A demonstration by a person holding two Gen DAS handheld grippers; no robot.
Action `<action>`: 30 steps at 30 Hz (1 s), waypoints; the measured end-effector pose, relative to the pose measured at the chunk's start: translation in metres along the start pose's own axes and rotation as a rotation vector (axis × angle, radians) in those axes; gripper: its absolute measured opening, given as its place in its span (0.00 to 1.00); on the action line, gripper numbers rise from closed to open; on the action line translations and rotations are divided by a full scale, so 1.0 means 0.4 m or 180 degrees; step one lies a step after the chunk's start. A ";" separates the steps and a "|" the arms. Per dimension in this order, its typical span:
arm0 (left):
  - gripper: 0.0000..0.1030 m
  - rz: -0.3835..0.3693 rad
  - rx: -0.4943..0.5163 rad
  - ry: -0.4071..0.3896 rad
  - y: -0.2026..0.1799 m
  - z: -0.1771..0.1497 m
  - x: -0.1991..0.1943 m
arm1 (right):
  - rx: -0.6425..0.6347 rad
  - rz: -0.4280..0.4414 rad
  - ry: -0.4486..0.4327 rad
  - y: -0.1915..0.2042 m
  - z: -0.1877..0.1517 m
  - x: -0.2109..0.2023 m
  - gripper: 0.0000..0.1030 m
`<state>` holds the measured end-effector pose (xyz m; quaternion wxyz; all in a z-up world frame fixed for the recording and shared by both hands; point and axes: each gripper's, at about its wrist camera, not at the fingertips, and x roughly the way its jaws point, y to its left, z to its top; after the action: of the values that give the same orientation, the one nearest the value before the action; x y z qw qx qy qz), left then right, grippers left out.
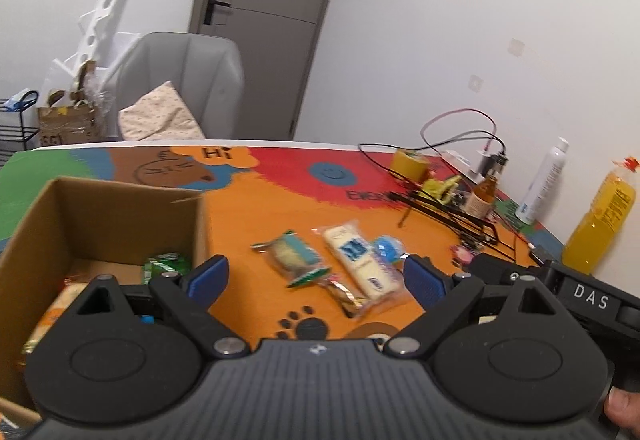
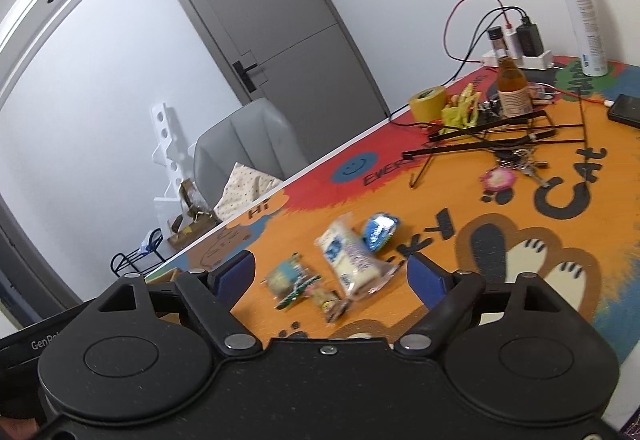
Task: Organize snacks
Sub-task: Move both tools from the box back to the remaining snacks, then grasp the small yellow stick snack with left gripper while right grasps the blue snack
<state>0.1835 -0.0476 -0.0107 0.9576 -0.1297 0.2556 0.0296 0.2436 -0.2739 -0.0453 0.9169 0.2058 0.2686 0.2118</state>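
- Ahead of both grippers, at the centre of each wrist view, I see the snacks still loose on the counter [image 1: 256,207]: a teal-and-green packet [image 1: 294,256], a long white bar [image 1: 360,260], a small blue packet [image 1: 387,248] and a little gold-wrapped sweet [image 1: 347,296].
- Left gripper [image 1: 316,276]: jaws spread wide, nothing between them. Right gripper [image 2: 332,274]: jaws spread wide too, empty.
- The white bar [image 2: 350,258] is the piece I judge the coming move turns on; it lies slightly right of centre between the left jaws, and nearly dead centre for the right ones.
- Its long axis runs from upper left to lower right in the left view, and steeper, nearly away from me, in the right view, so jaws closing across the frame would take it across its narrow width.
- The cardboard box [image 1: 44,207], already holding a green packet [image 1: 168,264], sits at the lower left of the left view, just beside the left finger; the left hand is nearer to it.
- Room: bare counter lies between box wall and snacks. The teal packet and the sweet crowd the bar's left side, the blue packet its right; cables and a black stand sit well apart, upper right.
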 end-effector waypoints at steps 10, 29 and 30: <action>0.91 -0.0033 0.0051 0.0098 -0.086 -0.012 0.074 | 0.0116 -0.0094 0.0056 -0.105 0.020 0.005 0.82; 0.74 0.0191 -0.0107 0.0382 -0.092 -0.033 0.250 | 0.0143 0.0050 0.0412 -0.166 0.016 0.160 0.66; 0.70 0.0200 -0.0115 0.0408 -0.092 -0.035 0.261 | 0.0138 0.0062 0.0429 -0.167 0.018 0.170 0.66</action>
<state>0.2718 -0.0877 -0.0659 0.9354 -0.1405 0.3198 0.0558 0.3185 -0.2970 -0.1000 0.8899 0.2135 0.3322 0.2282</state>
